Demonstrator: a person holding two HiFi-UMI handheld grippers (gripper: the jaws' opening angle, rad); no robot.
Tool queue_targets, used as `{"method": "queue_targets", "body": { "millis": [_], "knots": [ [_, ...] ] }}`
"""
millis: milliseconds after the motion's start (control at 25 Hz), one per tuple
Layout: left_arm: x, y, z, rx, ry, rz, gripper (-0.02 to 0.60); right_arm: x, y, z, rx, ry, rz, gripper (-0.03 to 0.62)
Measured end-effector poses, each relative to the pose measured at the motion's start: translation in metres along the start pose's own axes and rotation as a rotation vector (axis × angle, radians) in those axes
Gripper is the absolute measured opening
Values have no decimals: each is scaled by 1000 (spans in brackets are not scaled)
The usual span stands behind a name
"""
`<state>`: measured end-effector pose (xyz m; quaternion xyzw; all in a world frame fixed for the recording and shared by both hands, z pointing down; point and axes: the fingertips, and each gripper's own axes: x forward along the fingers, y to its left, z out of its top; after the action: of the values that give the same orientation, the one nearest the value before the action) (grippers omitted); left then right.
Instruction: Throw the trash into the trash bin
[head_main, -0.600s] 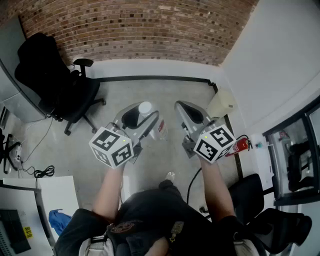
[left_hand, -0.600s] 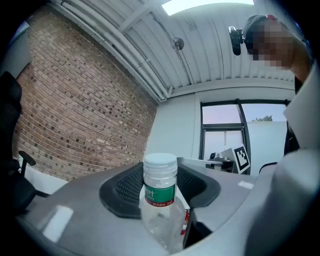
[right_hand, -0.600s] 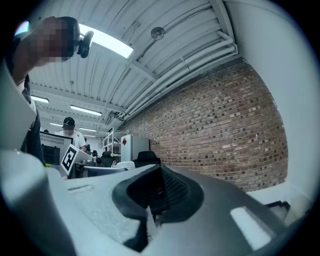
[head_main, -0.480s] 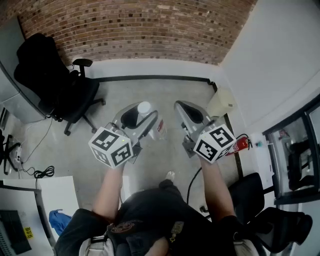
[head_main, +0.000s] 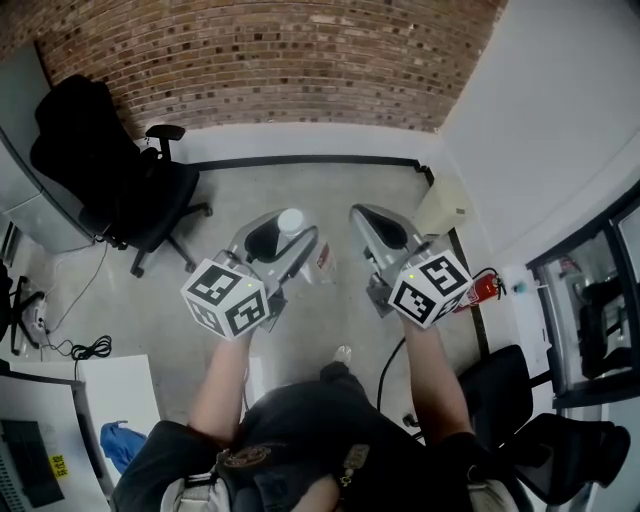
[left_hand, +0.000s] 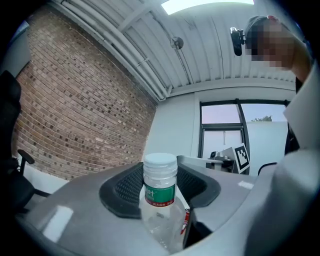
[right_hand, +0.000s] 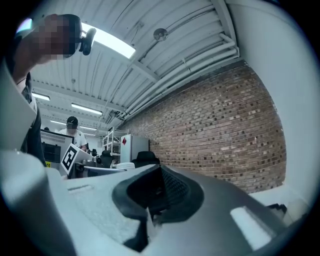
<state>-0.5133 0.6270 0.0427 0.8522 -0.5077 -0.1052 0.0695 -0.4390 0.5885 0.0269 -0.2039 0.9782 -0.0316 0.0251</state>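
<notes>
Left hand-held gripper (head_main: 285, 232) clamps the clear plastic bottle (left_hand: 160, 187) near its neck, cap up, for carrying above the floor (head_main: 330, 190). Right hand-held gripper (head_main: 372, 222) is closed, empty and held alongside. Beyond, a pale bin (head_main: 441, 206), the probable target, stands at the wall.

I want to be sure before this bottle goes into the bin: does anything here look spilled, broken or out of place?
Nothing stands out. The left gripper holds the clear bottle upright with its white cap on, and the bottle looks empty. No spill shows on the floor.
</notes>
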Motion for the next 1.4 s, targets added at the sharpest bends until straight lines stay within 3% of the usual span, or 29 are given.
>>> {"method": "queue_targets", "body": {
  "millis": [280, 560, 920, 1400],
  "knots": [
    [20, -13, -6, -2, 10, -53, 204, -15, -15, -4, -6, 17, -46, 3],
    [70, -33, -26, -20, 46, -154, 204, -55, -67, -13, 24, 20, -182, 3],
    [190, -63, -69, -52, 119, -290, 204, -116, -184, -26, 73, 6, -353, 3],
    [344, -102, -100, -65, 162, -362, 204, -185, -334, -23, 111, -10, -450, 3]
  ]
}}
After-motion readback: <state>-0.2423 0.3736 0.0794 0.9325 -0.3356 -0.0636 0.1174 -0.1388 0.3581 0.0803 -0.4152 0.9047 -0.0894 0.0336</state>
